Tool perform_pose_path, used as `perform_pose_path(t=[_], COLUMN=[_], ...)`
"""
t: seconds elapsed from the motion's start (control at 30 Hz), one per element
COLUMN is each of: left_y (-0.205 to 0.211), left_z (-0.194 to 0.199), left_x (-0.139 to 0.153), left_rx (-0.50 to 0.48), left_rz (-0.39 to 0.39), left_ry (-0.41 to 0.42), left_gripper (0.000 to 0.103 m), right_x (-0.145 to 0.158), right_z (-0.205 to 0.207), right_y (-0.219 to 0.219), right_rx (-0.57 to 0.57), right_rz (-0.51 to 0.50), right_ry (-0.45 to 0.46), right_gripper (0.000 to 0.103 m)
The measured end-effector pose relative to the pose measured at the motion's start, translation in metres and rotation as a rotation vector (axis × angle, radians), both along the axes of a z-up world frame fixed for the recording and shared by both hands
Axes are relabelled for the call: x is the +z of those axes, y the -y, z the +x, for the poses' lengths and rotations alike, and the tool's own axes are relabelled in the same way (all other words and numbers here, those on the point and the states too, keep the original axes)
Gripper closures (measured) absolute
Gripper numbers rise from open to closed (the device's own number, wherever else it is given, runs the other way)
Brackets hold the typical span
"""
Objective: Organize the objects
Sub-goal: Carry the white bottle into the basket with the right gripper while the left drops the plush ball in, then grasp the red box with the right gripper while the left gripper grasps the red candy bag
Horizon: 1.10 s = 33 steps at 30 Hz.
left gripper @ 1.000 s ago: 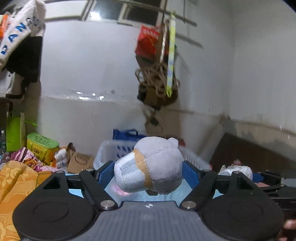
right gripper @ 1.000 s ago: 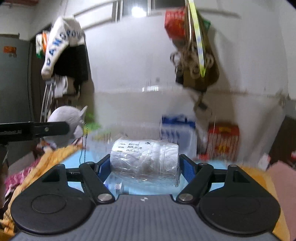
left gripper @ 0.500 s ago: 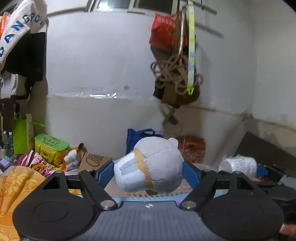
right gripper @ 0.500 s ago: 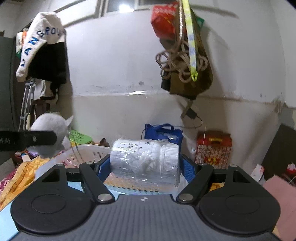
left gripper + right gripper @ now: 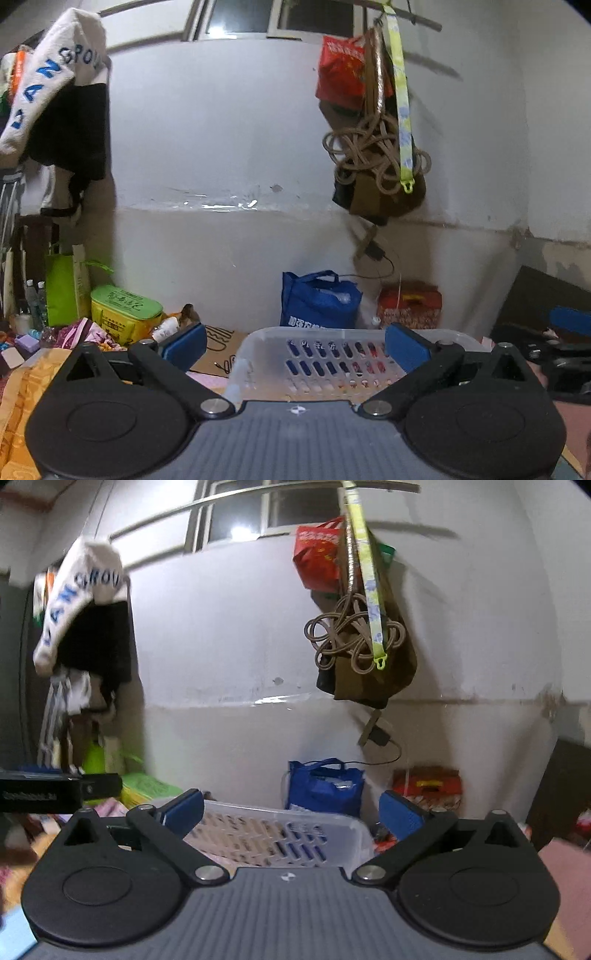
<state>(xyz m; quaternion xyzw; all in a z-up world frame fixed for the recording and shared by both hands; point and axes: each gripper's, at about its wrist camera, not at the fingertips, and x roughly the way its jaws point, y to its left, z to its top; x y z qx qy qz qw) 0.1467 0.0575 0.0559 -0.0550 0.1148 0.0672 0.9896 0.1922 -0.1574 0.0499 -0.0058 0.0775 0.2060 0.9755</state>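
Beyond both spread tongs (image 5: 296,345), basket (image 5: 354,334).

The basket (image 5: 354,334) is translucent white plastic with rows of slotted holes; behind it stand a royal-blue bag (image 5: 319,301) with white lettering and a red patterned box (image 5: 408,304). Gripper pads (image 5: 184,341) are blue on black arms. A yellow tin (image 5: 123,312) carries a green lid.

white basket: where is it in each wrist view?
Left wrist: basket low centre, between the open left tongs, shifted toward the right pad.
Right wrist: basket low centre, between the open right tongs, nearer the left pad.
Shared landmark: blue bag behind the basket.
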Motion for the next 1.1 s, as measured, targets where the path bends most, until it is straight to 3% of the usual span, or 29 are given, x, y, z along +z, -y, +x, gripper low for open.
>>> perform_pose_path(t=[0.17,0.27,0.4,0.47,0.6,0.73,1.1], left_y=[-0.007,-0.001,0.001,-0.005,-0.017,-0.019,-0.019], left_z=[-0.030,-0.050,-0.077,-0.088,-0.100,-0.105,-0.106], left_x=[-0.005,-0.019,-0.038,-0.044,-0.055,-0.061,-0.079], left_rx=[-0.058,-0.070,-0.091,-0.086,-0.055,-0.049,-0.064], left_rz=[-0.086,-0.057,0.018,0.015,0.020,0.057,0.056], left_ry=[-0.010,-0.037,-0.057,-0.070,-0.109,-0.135,-0.190], left_gripper=[0.000,0.000,0.000,0.000,0.000,0.000,0.000], right_x=[-0.011,-0.028,-0.049,-0.052,-0.056,-0.062,-0.090], right_z=[-0.030,-0.046,-0.057,-0.057,-0.055,-0.058,-0.070], right_y=[0.012,0.020,0.016,0.012,0.007,-0.001,-0.005], right_rx=[0.027,0.047,0.023,-0.009,0.020,0.019,0.031], right_rz=[0.059,0.086,-0.034,-0.081,-0.063,-0.103,-0.136], right_ry=[-0.099,-0.137,-0.133,-0.133,-0.187,-0.183,-0.259], right_gripper=[0.000,0.000,0.000,0.000,0.000,0.000,0.000])
